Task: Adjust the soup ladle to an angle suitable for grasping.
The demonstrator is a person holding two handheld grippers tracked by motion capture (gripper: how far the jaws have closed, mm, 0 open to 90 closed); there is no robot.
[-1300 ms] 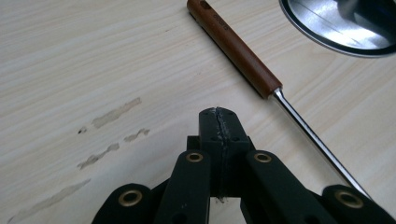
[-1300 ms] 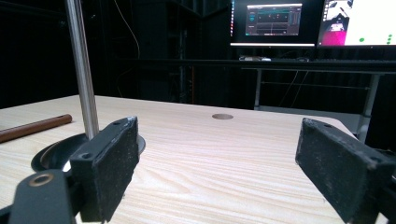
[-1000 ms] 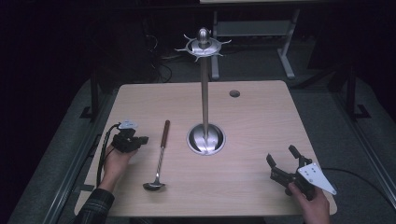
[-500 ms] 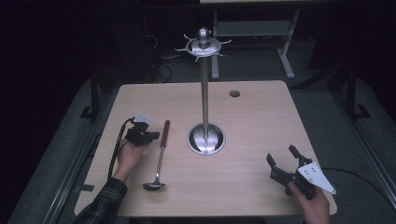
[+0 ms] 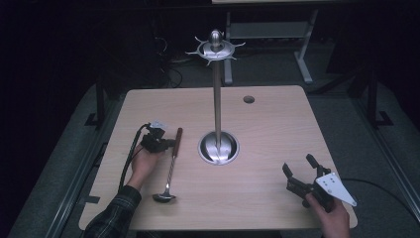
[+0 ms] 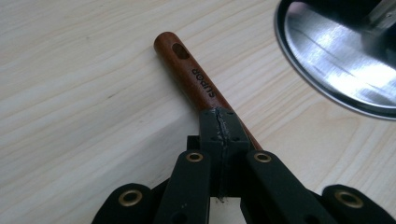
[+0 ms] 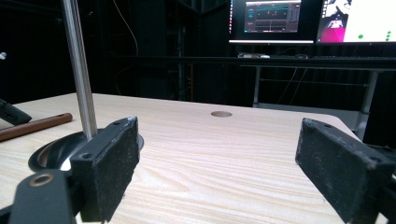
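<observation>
Wooden table (image 5: 277,129), one ladle (image 5: 170,166), one stand (image 5: 217,99)

The high view looks forward and down from above the person's side of the table (image 5: 277,124), far enough back to take in the whole top, with the tall metal stand (image 5: 218,99) near the middle. The left gripper view sits very close to the wood left of the stand, tilted down, catching the rim of the stand's base (image 6: 336,60) and the ladle (image 6: 196,79) handle. The right gripper view lies low and nearly level, right of the stand, facing across the table toward what seem to be monitors (image 7: 266,21). All three share the stand.
</observation>
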